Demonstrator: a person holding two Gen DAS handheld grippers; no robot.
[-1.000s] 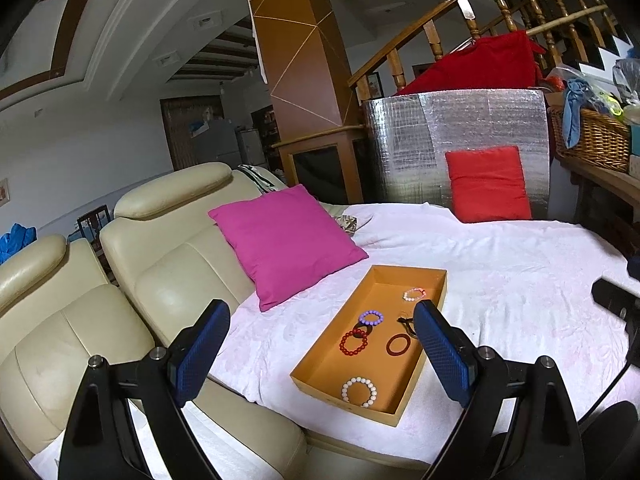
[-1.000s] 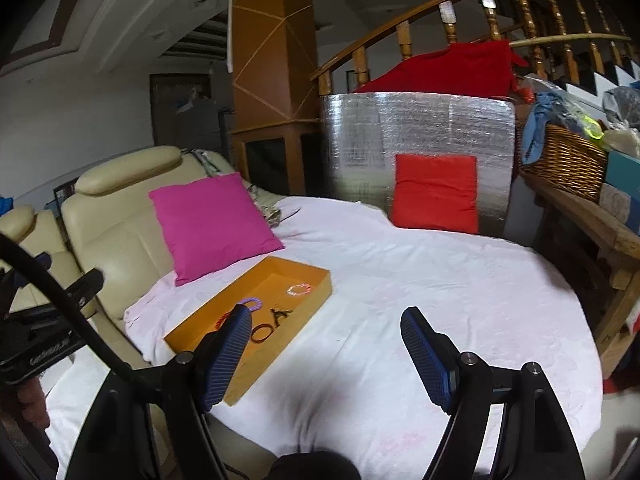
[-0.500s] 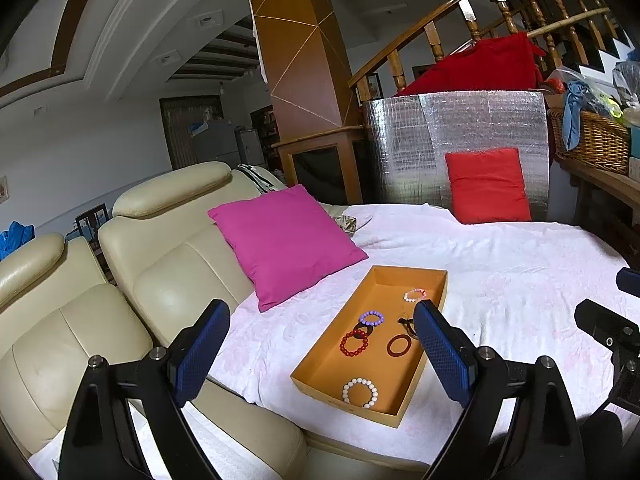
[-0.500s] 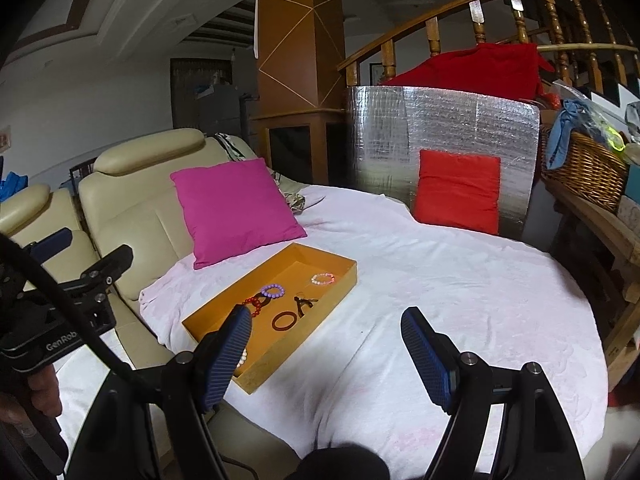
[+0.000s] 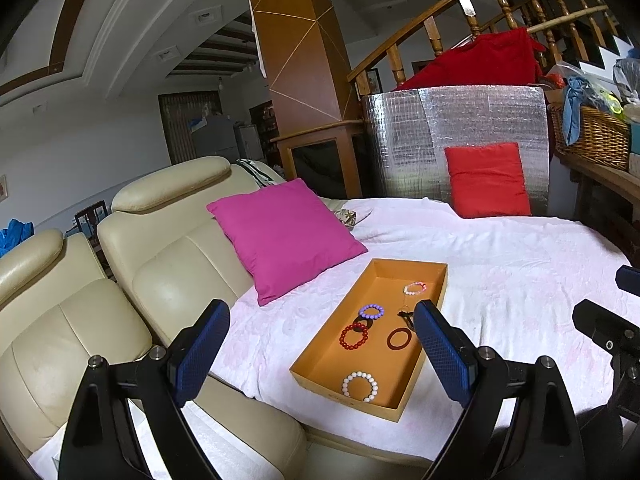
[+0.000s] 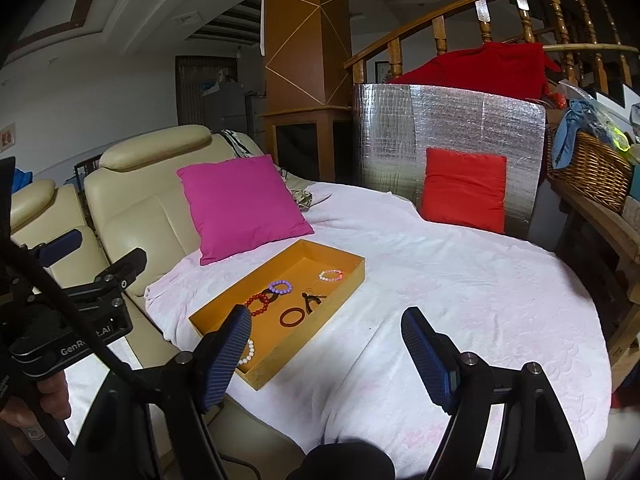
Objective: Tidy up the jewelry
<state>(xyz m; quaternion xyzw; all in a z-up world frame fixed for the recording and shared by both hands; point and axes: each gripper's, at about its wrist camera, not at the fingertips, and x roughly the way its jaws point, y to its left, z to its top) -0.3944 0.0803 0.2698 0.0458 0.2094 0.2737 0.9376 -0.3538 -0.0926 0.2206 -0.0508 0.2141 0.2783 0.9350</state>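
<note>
An orange tray [image 5: 316, 360] [image 6: 348, 286] lies on the white-covered round table and holds several bracelets: white beads [image 5: 359, 386], red beads [image 5: 353, 336] [image 6: 257, 305], purple beads [image 5: 371, 311] [image 6: 279, 287], pink beads [image 5: 415, 288] [image 6: 331, 275], a dark red ring [image 5: 399, 338] [image 6: 291, 317] and a black clip [image 6: 311, 301]. My left gripper [image 5: 320, 344] hovers open, short of the tray's near end, nothing between its blue pads. My right gripper [image 6: 326, 344] is open too, over the cloth to the right of the tray, empty.
A magenta cushion [image 5: 286, 236] leans on the cream sofa [image 5: 160, 280] left of the tray. A red cushion [image 6: 464, 190] rests against a silver foil panel [image 6: 448, 128] at the back. A wicker basket [image 6: 588, 164] sits on a wooden bench at right.
The right wrist view has swung left and closer to the tray, so more of its bracelets show. The left gripper has stayed still.
</note>
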